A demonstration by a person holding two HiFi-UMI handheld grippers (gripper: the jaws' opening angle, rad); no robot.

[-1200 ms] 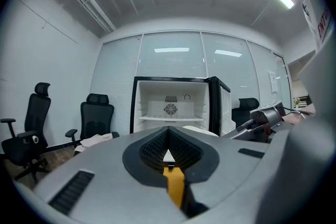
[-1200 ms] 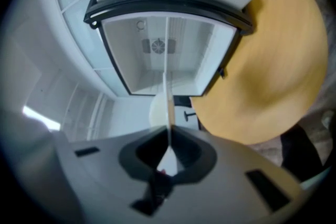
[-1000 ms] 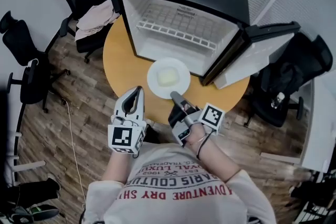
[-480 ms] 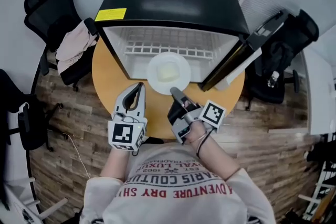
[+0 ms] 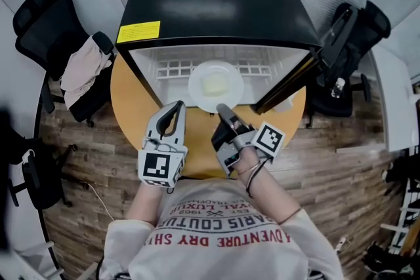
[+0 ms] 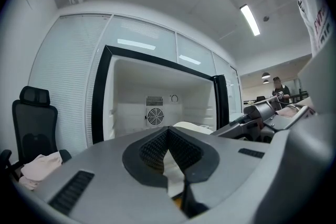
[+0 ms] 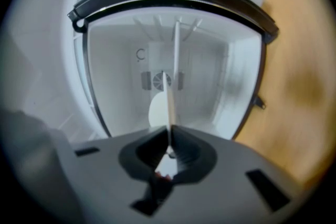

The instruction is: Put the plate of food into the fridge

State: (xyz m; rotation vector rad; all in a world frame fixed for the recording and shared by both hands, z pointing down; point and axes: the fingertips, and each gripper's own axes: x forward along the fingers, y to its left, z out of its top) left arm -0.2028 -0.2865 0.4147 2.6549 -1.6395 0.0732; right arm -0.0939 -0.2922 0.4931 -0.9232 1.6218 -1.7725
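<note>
The round white plate (image 5: 197, 90) of pale food (image 5: 214, 84) had moved forward from the wooden desk (image 5: 131, 108) into the open black fridge's (image 5: 210, 3) mouth. The right claw (image 5: 222, 109) gripped its near rim, plate level, reaching straight ahead; the left claw (image 5: 176, 105), clenched empty, hung beside it.

White plate (image 5: 195, 86) with pale yellow food (image 5: 214, 84) ahead of grey right gripper (image 5: 221, 109), black fridge (image 5: 216, 3) white inside, yellow sticker (image 5: 138, 31), orange-tan table (image 5: 131, 100).

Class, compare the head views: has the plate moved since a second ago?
Yes: the plate has moved forward, from over the table into the open fridge.
</note>
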